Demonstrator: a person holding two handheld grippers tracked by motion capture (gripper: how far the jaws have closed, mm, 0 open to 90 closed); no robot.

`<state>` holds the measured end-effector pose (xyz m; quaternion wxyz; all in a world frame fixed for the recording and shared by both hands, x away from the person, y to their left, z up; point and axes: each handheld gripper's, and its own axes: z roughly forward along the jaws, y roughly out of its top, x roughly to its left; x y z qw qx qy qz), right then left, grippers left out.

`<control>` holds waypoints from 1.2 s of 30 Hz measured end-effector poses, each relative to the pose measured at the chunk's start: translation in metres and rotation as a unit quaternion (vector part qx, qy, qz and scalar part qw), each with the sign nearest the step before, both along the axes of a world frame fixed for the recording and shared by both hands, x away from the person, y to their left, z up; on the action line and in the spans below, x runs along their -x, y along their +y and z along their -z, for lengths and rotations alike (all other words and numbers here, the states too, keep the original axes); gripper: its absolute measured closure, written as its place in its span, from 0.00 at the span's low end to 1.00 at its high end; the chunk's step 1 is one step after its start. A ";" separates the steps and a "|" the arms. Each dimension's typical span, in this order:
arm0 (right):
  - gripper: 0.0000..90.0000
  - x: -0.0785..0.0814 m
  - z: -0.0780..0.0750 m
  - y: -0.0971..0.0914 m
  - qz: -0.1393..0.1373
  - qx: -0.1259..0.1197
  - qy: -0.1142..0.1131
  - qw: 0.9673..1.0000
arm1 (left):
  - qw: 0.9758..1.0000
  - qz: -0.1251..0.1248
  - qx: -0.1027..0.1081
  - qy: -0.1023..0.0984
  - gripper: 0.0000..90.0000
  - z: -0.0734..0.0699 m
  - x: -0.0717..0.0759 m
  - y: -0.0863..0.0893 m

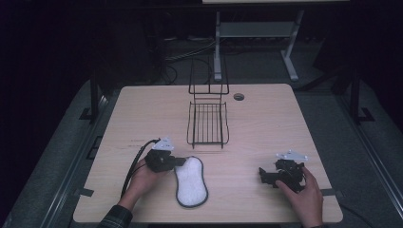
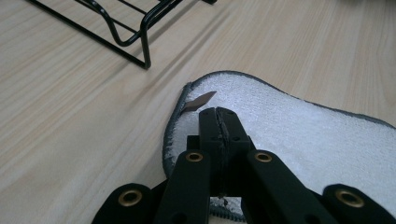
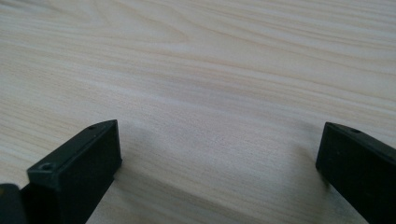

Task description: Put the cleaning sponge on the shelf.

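White fluffy terry-cloth pad (image 2: 299, 135) with grey stitched edge; glossy black wire rack (image 1: 207, 124); matt pale wood-grain surface (image 1: 266, 123); matt black plastic claws.

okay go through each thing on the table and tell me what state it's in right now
left gripper: jaws shut, tips over the pad's end.
right gripper: jaws open, nothing between, low over bare table.
white pad: lying flat, grey-edged.
wire rack: unfolded, empty.
table: bare wood.

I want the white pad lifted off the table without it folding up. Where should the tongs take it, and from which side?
Probably the grey-bound rim at the narrow end of the white pad nearest the wire rack, coming in low from the left. The pad lies flat and limp, so only its edge offers a pinch. The left tongs are already shut there.
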<state>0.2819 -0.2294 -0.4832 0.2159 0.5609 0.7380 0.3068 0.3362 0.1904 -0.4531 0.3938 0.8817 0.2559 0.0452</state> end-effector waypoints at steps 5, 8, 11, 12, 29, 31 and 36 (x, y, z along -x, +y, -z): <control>0.00 0.000 0.000 0.000 0.000 0.000 0.000 1.000 | 1.000 -0.005 0.000 0.000 0.99 0.000 0.002 0.005; 0.00 0.000 0.000 0.000 0.000 0.000 0.000 1.000 | 1.000 -0.011 -0.004 0.000 0.99 -0.001 0.005 0.010; 0.00 0.000 0.000 0.000 0.000 0.000 0.000 1.000 | 1.000 -0.015 -0.004 0.001 0.99 -0.001 0.007 0.015; 0.00 0.000 0.000 0.000 0.000 0.000 0.000 1.000 | 1.000 -0.018 -0.007 0.002 0.99 -0.002 0.009 0.019; 0.00 0.000 0.000 0.000 0.000 0.000 0.000 1.000 | 0.999 -0.051 -0.014 0.007 0.99 -0.004 0.031 0.050; 0.00 0.000 0.000 0.000 0.000 0.000 0.000 1.000 | 0.998 -0.058 -0.011 0.008 0.99 -0.004 0.036 0.056; 0.00 0.000 0.000 0.000 0.000 0.000 0.000 1.000 | 0.997 -0.076 -0.006 0.012 0.99 -0.004 0.046 0.073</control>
